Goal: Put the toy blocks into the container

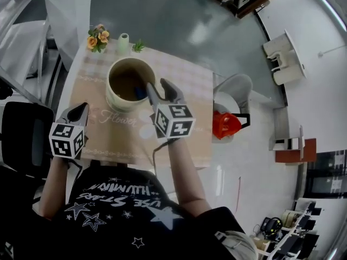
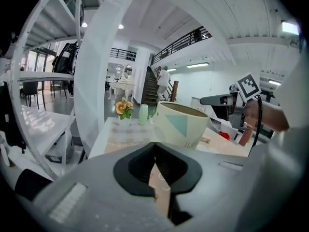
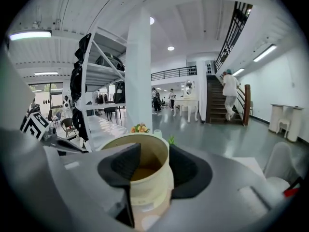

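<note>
Left gripper [image 1: 81, 110] [image 2: 154, 146]: closed, pad tips meeting, nothing in it. It hovers over the near left part of the table [image 1: 119, 140], and only the tablecloth shows through the gap behind the tips.

Right gripper [image 1: 158, 86] [image 3: 154, 151]: open, jaws spread, nothing between the pads. It sits at the near right rim of the container [image 1: 115, 99] [image 3: 149, 187], with the cream wall and brown inside straight ahead between the jaws. Its left jaw reaches over the opening and its right jaw is outside the wall. Can't tell whether either touches the rim.

Seen from the left gripper, the container [image 2: 181, 127] is ahead and to the right, well apart.

Toy block [image 1: 140, 91]: a blue piece inside the container, just ahead of the right gripper's left jaw and partly hidden by it.

Past the container, at the table's far edge: flowers [image 1: 97, 38] [image 2: 123, 108] [image 3: 140, 128], a small pale vase [image 1: 123, 42] [image 2: 143, 114] and a green sprig [image 1: 138, 46].

Red bag [image 1: 224, 124]: off the table, to the right of the right gripper.
</note>
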